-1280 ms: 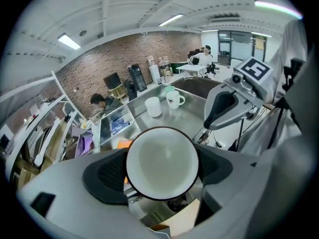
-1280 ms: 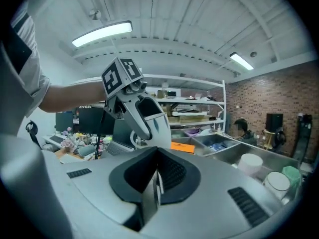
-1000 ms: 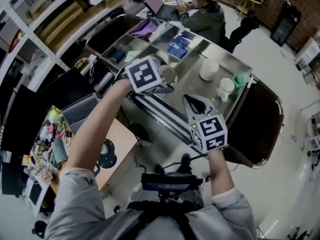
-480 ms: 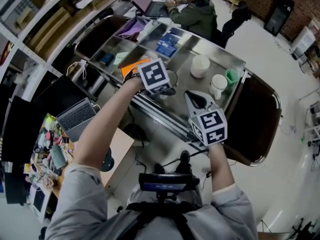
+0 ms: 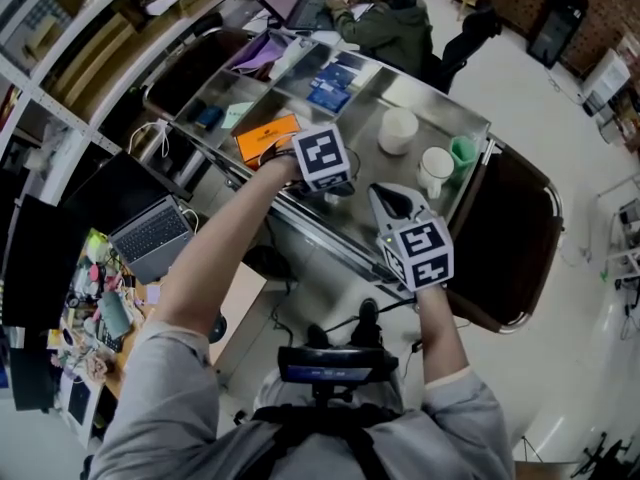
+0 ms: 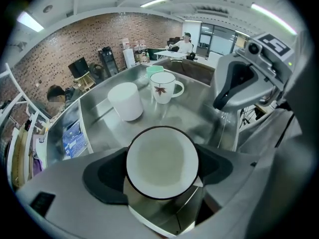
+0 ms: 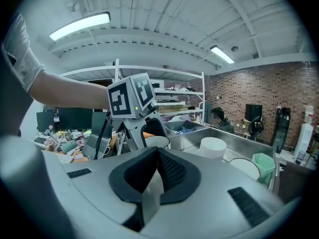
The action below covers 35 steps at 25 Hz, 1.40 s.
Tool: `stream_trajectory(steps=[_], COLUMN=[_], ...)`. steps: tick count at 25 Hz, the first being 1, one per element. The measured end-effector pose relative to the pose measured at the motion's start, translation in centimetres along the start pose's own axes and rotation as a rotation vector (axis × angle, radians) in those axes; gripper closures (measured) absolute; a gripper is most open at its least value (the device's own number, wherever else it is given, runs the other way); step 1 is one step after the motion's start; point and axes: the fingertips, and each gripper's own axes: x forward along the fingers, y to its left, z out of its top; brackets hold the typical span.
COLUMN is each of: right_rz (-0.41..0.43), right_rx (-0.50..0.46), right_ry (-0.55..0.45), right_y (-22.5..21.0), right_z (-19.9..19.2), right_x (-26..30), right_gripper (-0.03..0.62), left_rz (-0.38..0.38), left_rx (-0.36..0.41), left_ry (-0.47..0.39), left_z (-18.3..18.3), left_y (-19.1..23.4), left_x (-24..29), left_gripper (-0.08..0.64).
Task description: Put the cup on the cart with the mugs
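Since a second ago the left gripper has slid along the brushed stainless-steel cart toward its near rail, uncovering a flat orange box. The right gripper has stayed put. A plain white handleless cup, a white mug with a leaf print and a pale green cup stand grouped near the cart's right end.

In the left gripper view, the jaws stand wide, with the dark pads pressed on both sides of a white cup with a dark rim. It sits low over the steel, well short of the mugs; whether it rests there I cannot tell. Carrying it across and letting go appear to remain.

In the right gripper view, the jaws are closed together with nothing between them.
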Motion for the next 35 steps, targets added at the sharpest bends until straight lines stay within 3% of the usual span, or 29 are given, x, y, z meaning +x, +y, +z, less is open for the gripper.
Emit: stream_trajectory(steps=[8,15,21,24,35], right_rz=[0.005,0.012,0.016,0.015,0.002], right_rx=[0.019,0.023,0.028,0.032,0.016], right_ry=[0.010,0.024,0.028,0.028,0.029], right_y=[-0.2,0.0,0.3,0.3,0.9], right_z=[-0.7,-1.2,-1.6,-1.6,-1.5], right_x=[0.3,0.6,0.7,0.7,-0.2], right_gripper=[0.589,0.589,0.589,0.589,0.589], left_rz=[-0.012,0.007,0.014,0.022,0.086], left_rx=[-0.006,-0.010,0.041,0.037,0.051], left_ry=[0.039,0.020,-0.078,-0.091,-0.160], left_z=[-1.5,-1.4,0.4,0.5,0.6], left_y=[0.3,0.7,0.3,0.4,-1.3], left_x=[2.0,2.2,2.3,2.0,-3.4], left_gripper=[0.152,0.152,0.125,0.092,0.080])
